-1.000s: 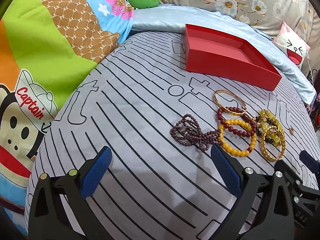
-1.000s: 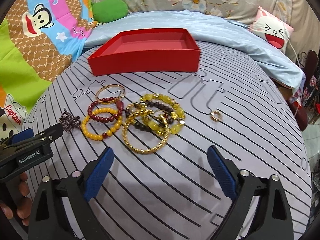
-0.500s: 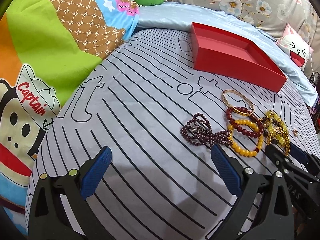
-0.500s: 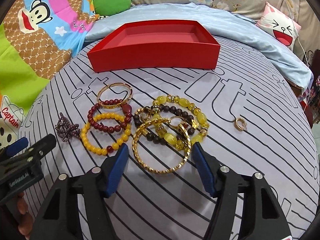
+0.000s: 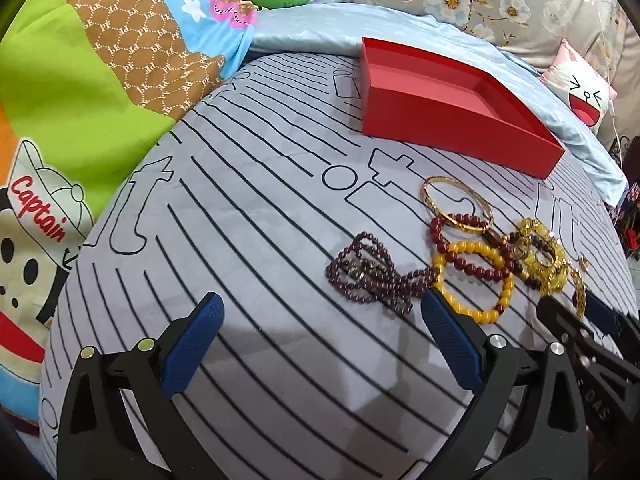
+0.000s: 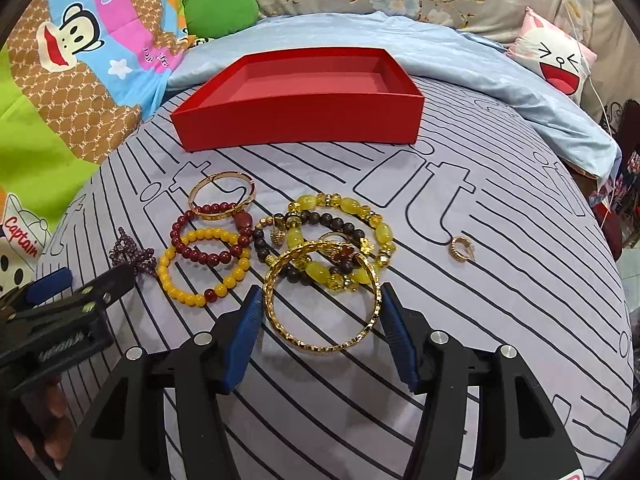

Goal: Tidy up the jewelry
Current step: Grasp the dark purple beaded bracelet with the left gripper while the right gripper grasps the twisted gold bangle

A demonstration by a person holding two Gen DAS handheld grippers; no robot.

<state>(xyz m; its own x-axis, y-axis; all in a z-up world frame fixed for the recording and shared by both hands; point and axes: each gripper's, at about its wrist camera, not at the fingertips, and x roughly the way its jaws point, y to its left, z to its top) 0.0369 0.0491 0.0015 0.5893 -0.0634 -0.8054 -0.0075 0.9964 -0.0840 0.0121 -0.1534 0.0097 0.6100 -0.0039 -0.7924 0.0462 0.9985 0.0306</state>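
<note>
Several bracelets lie in a pile on the grey striped bedcover. My right gripper is shut on the wide gold bangle, a blue pad against each side of it. Just beyond are yellow-stone bracelets, a yellow bead bracelet, a dark red one and a thin gold bangle. A small gold ring lies apart to the right. My left gripper hangs open over bare cover, short of the purple bead string. The red box stands empty behind the pile.
A light blue quilt is bunched behind the box, with a cartoon cushion at the far right. A bright cartoon blanket covers the left side. The bed's right edge drops off near the ring. A hand holds the left tool.
My right gripper moved forward to the pile and its jaws narrowed onto the wide gold bangle. The left gripper barely shifted and stays open.
</note>
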